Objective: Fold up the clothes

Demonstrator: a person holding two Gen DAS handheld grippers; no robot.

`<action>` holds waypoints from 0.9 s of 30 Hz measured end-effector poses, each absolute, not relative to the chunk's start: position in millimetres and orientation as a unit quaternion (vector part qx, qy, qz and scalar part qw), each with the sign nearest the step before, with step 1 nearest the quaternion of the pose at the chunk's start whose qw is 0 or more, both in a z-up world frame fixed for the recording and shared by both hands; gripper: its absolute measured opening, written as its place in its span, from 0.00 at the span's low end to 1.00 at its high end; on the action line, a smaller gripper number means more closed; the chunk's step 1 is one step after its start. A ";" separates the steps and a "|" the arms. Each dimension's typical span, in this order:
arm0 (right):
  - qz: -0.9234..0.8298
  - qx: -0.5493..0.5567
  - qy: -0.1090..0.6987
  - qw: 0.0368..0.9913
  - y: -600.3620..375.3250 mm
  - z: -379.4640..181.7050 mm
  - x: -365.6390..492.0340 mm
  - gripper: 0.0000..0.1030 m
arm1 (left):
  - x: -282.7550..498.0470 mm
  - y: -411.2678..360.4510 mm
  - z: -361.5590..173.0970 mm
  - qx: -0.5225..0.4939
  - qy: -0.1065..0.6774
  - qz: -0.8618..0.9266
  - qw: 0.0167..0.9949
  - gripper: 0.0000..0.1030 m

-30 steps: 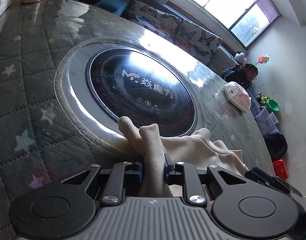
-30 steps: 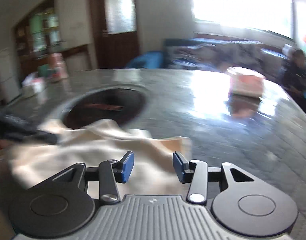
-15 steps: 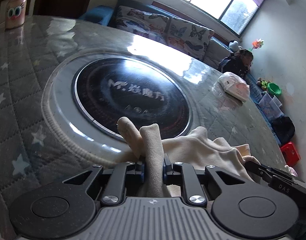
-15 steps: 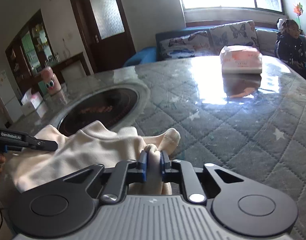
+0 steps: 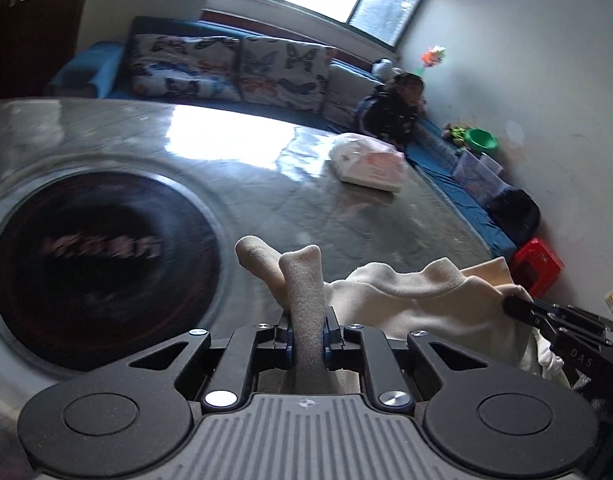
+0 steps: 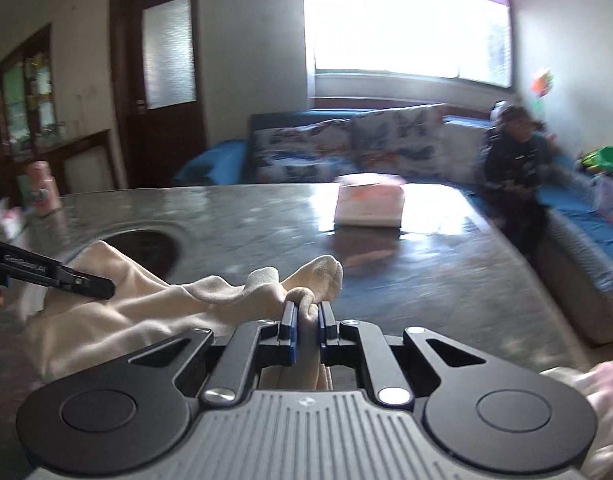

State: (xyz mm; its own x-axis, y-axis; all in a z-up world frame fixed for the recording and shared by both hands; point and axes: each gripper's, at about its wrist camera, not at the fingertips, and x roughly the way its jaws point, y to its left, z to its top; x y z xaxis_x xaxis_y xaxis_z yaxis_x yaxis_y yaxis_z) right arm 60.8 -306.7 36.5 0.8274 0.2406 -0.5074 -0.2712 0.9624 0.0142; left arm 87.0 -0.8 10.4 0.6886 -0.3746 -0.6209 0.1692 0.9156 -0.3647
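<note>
Left wrist view: left tool (image 5: 307, 340), jaws clamped on a bunched fold of the cream garment (image 5: 418, 296); they've just been closing a little further, cloth between pads. Two cloth ends stick up above the jaws. Rest of garment hangs to the right, where the right tool (image 5: 518, 307) pinches its far edge. Below: grey quilted worktop (image 5: 266, 200) w/ round black hob (image 5: 102, 264); pink-white pack (image 5: 368, 164) farther back. Sofa w/ butterfly cushions (image 5: 226, 68); seated person (image 5: 394, 112).

Right wrist view: right tool (image 6: 306, 326), jaws pinched tight on a garment (image 6: 154, 312) corner. Left tool (image 6: 102, 286) grips the cloth at left. Garment is stretched between both tools, above the worktop (image 6: 426, 272). Pack (image 6: 368, 204) mid-worktop.
</note>
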 end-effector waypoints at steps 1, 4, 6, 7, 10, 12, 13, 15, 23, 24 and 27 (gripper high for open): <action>0.122 -0.032 0.260 0.957 -313.4 38.0 63.8 0.08 | 93.0 -9.5 10.5 -0.138 0.366 -0.155 0.907 0.14; 0.090 -0.041 0.257 0.961 -331.2 42.0 74.1 0.08 | 110.2 -36.0 12.0 -0.126 0.371 -0.173 0.904 0.14; 0.074 -0.045 0.256 0.963 -338.9 42.9 79.5 0.08 | 119.4 -52.7 13.2 -0.115 0.365 -0.184 0.905 0.14; 0.064 -0.048 0.255 0.964 -344.0 43.2 83.4 0.08 | 124.1 -60.0 13.0 -0.111 0.365 -0.189 0.905 0.14; 0.046 -0.049 0.259 0.964 -354.3 39.3 93.0 0.08 | 137.4 -77.8 9.3 -0.103 0.367 -0.196 0.903 0.14; 0.033 -0.050 0.263 0.963 -362.2 35.2 100.9 0.08 | 145.0 -86.3 4.0 -0.098 0.373 -0.196 0.901 0.14; 0.028 -0.051 0.268 0.962 -364.7 30.5 106.2 0.08 | 148.0 -89.2 1.0 -0.096 0.377 -0.196 0.900 0.14; 0.021 -0.051 0.280 0.959 -368.6 21.1 115.5 0.08 | 153.2 -93.5 -5.3 -0.091 0.386 -0.192 0.898 0.15; -0.008 -0.040 0.304 0.952 -377.7 -2.3 130.7 0.15 | 159.6 -87.5 -15.4 -0.077 0.395 -0.165 0.900 0.28; -0.011 -0.044 0.301 0.953 -377.1 -2.2 130.5 0.18 | 158.7 -86.3 -14.5 -0.075 0.393 -0.162 0.902 0.33; -0.001 -0.043 0.297 0.954 -373.0 -1.0 128.9 0.18 | 155.6 -86.3 -10.6 -0.063 0.380 -0.153 0.910 0.40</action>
